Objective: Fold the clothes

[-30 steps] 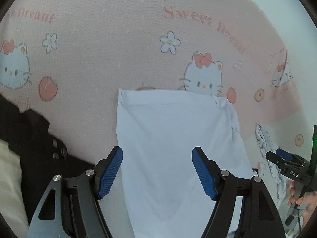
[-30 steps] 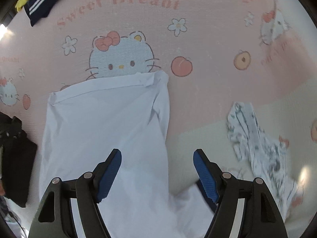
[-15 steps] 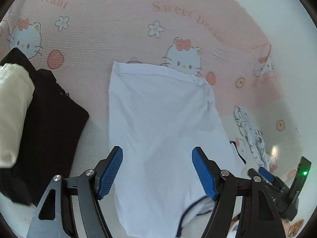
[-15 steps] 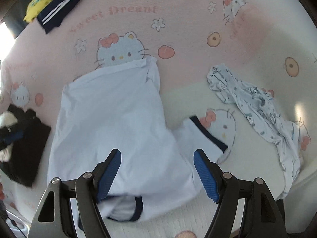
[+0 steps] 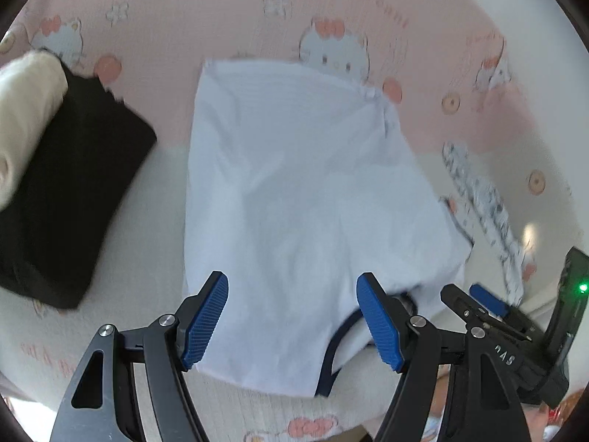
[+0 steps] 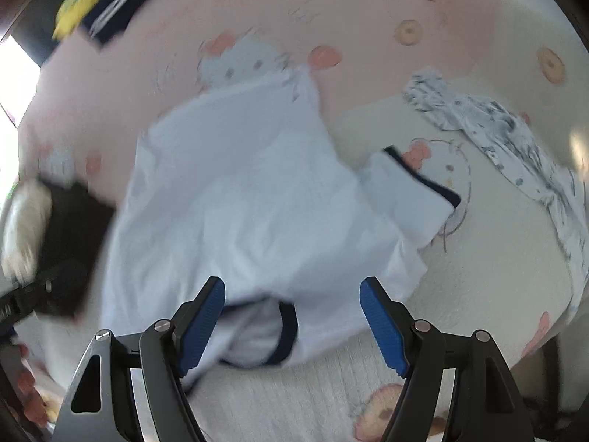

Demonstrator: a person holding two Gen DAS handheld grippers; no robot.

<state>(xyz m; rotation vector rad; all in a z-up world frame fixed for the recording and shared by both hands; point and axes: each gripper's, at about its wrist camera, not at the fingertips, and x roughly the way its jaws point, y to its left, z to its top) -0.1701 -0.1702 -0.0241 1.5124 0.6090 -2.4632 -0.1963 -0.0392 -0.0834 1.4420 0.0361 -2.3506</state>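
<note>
A pale blue T-shirt (image 5: 294,191) with navy trim lies flat on the pink Hello Kitty bedsheet (image 5: 184,18), its collar nearest me. It also shows in the right wrist view (image 6: 239,199), with one navy-edged sleeve (image 6: 412,199) spread out to the right. My left gripper (image 5: 292,322) is open and empty above the shirt's near edge. My right gripper (image 6: 292,322) is open and empty above the collar. The right gripper's body (image 5: 508,331) shows at the lower right of the left wrist view.
A folded black garment (image 5: 73,199) with a cream one (image 5: 25,110) on it lies left of the shirt. A white patterned garment (image 6: 515,140) lies crumpled to the right. A navy striped garment and a yellow toy (image 6: 79,3) sit at the far left corner.
Both grippers have pulled back and up from the shirt, so its whole length, collar and right sleeve have come into view. Both stay open and empty.
</note>
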